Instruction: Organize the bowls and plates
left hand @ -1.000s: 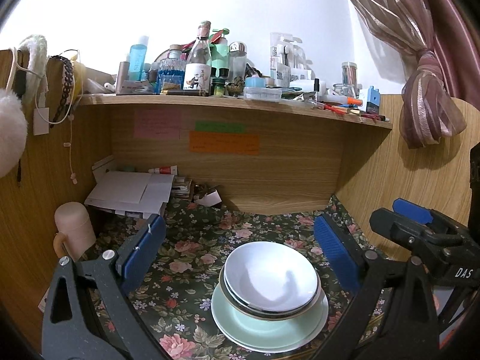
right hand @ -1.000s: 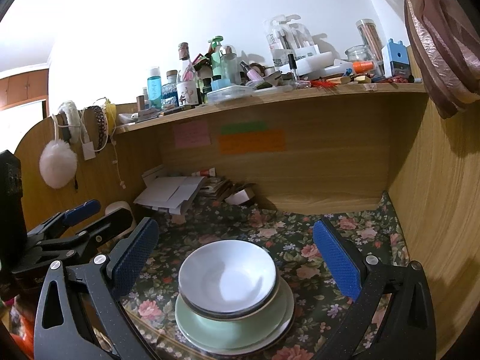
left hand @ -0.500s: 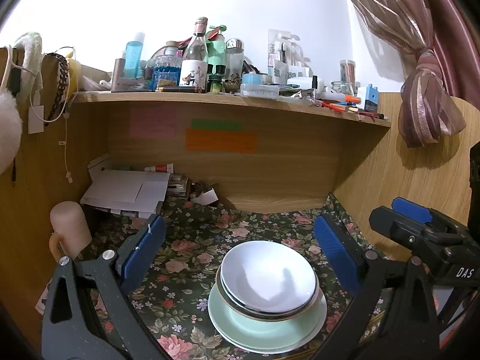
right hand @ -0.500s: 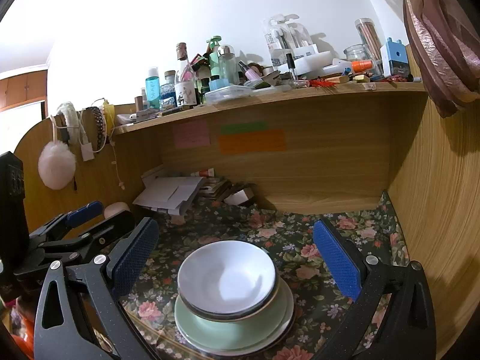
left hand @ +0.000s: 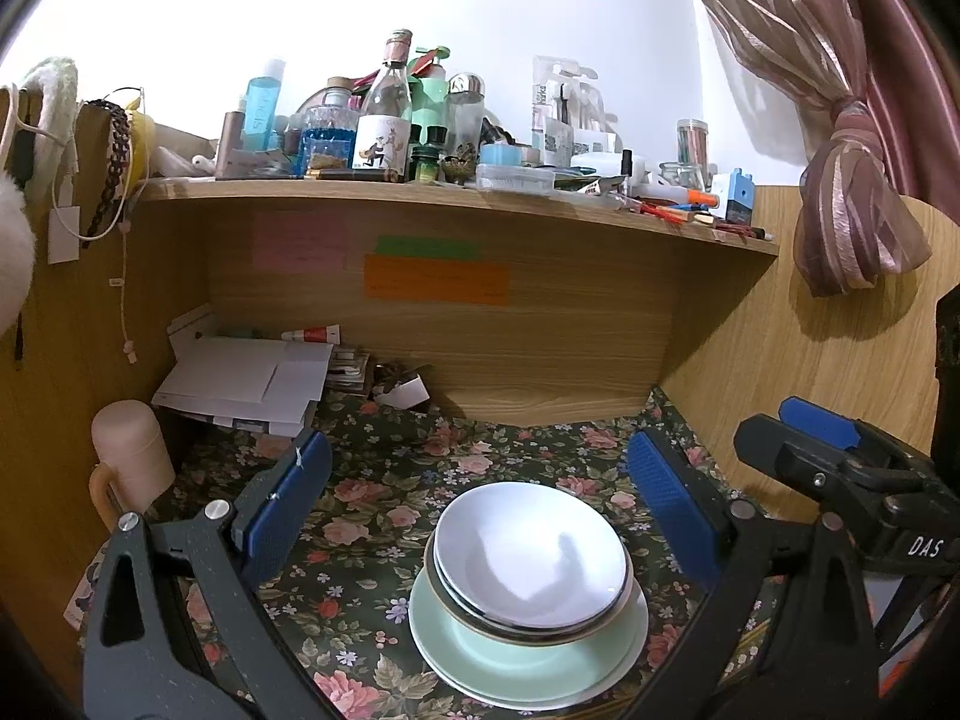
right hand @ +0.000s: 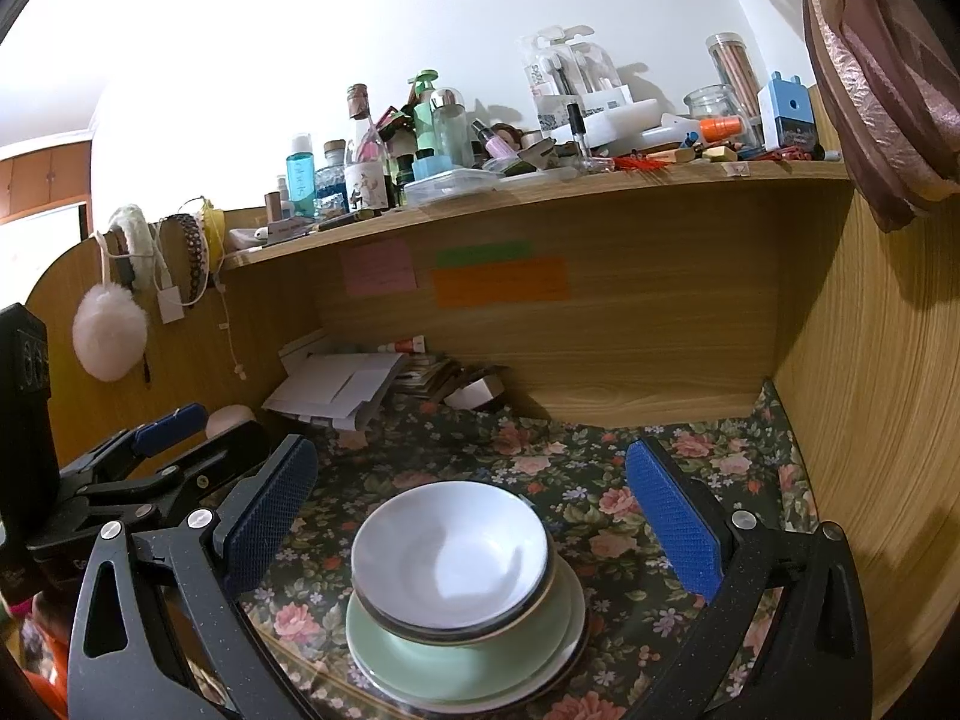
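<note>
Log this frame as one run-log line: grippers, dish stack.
left gripper: open, empty | right gripper: open, empty | white ceramic bowls: nested on pale green plate | stack: on floral tablecloth, untouched

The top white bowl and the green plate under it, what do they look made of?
White bowl: likely glazed ceramic, glossy with soft reflections and a dark metallic-looking rim. Green plate: probably glazed ceramic too, smooth pale sheen; melamine can't be ruled out.

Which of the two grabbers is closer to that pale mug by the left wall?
Left. The left gripper hangs open just right of the pale mug; the right gripper, also open, sits farther right, beyond the left one.
</note>
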A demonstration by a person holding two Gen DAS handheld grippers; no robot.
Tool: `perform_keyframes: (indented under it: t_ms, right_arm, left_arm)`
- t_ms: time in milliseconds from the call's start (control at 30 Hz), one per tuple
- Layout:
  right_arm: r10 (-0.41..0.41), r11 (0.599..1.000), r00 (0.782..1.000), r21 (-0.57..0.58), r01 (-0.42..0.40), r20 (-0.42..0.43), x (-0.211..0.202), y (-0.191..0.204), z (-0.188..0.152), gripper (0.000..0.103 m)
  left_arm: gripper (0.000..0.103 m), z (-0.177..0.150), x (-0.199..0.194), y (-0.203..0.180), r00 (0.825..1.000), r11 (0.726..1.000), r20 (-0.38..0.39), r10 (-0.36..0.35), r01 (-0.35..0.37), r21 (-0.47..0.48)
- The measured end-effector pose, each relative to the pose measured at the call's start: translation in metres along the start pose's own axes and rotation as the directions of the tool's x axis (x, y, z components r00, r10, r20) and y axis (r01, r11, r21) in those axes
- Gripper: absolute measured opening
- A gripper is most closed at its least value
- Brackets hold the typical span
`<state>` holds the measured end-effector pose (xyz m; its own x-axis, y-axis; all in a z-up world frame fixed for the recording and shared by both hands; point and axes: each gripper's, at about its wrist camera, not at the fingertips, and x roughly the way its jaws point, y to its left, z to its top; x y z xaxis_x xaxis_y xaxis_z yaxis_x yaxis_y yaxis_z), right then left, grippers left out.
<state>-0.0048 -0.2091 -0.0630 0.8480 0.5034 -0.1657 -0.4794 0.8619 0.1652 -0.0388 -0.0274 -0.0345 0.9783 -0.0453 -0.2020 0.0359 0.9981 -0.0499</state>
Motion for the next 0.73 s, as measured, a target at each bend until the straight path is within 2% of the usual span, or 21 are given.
perform_keyframes:
  t_ms: [200,733]
  right_arm:
    - [0.002,1.000,1.000,0.000,-0.002,-0.001,0.001,-0.002,0.000,0.103]
    - [-0.012,1.000,1.000,0.018,0.012,-0.027,0.011,-0.005,-0.003,0.103]
  left_arm:
    - [0.101,0.000,0.003,-0.001,1.000,1.000,-0.013,-0.016,0.016,0.003]
    - [0.101,-0.001,0.007,-0.004,1.000,1.000,-0.013,-0.002,0.002,-0.005]
